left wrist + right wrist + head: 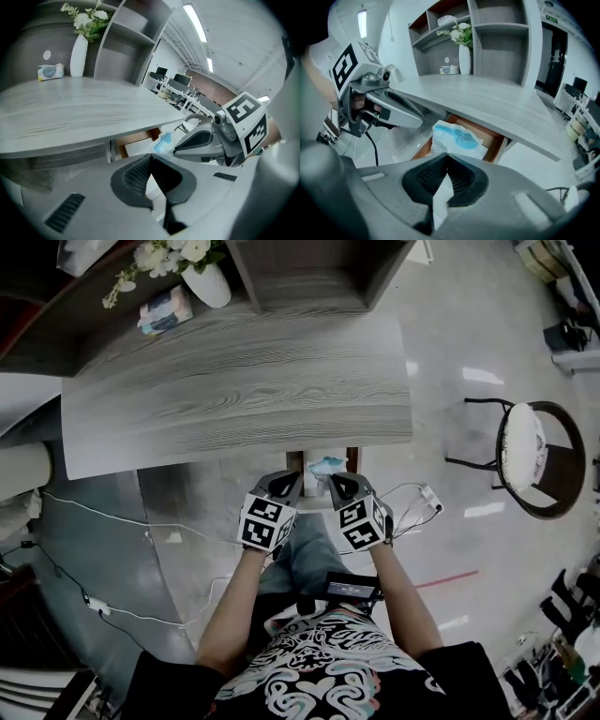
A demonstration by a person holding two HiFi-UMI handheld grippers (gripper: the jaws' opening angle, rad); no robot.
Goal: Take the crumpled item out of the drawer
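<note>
Left tool (149, 157) closed, crumpled item (164, 142) beyond

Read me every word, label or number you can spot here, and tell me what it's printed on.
Nothing reads clearly enough to quote.
Small pack on the table: round logo, too blurred.
Crumpled item: blue print, no readable words.
Green sign over the doorway: too small.
Cubes on the left gripper and right gripper: black-and-white square patterns, not letters.

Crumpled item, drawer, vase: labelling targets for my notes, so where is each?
crumpled item (458, 138), right gripper view, blue printed middle.
drawer (491, 139), right gripper view, brown inner wall.
vase (78, 56), left gripper view, white body.
</note>
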